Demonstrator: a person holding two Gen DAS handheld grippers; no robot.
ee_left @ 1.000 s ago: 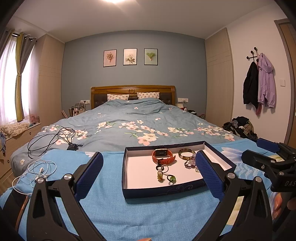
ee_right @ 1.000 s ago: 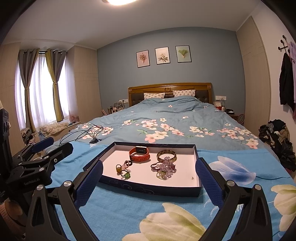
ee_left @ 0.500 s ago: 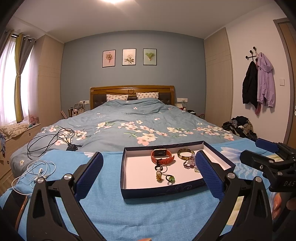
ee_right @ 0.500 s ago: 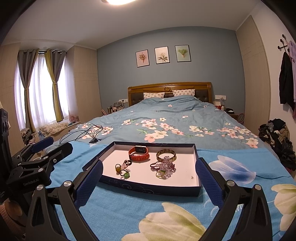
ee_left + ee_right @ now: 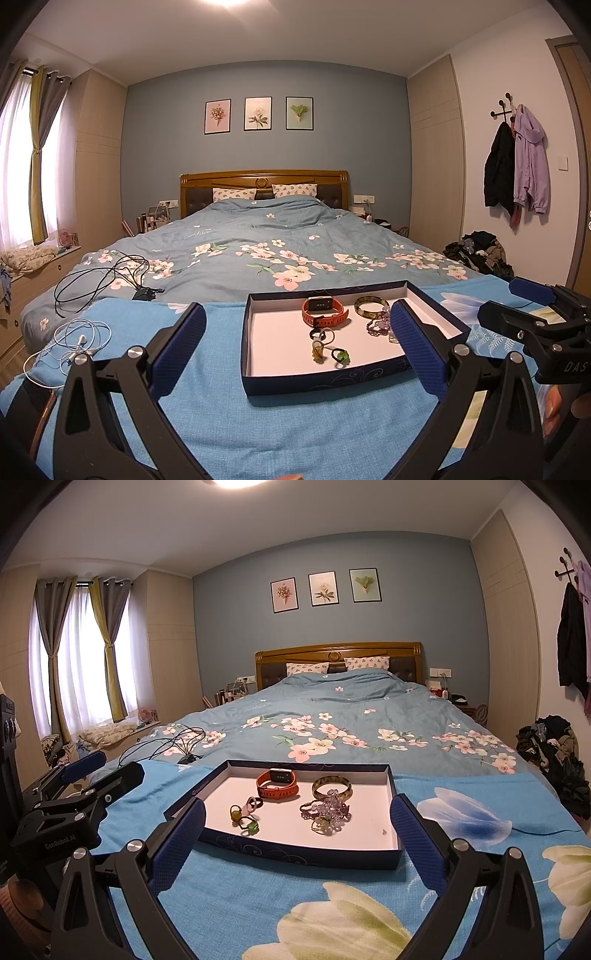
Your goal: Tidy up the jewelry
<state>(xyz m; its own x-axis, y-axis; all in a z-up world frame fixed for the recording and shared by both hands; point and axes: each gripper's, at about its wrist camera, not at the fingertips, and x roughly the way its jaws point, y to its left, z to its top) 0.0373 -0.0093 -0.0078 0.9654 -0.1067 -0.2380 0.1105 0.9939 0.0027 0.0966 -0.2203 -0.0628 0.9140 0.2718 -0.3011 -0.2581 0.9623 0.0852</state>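
Fingers [image 5: 177, 845] of both grippers are held spread and empty before the tray [image 5: 295, 853] on the bed, where light, slippery jewelry is listed: stiff bangle [image 5: 331, 786] best pinched at its rim, beaded strand [image 5: 327, 808] seemingly limp.

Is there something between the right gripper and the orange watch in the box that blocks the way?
Only the box's low near wall lies between the open right gripper and the watch. The rings sit to the left and the purple beads to the right, so reaching over the wall looks free.
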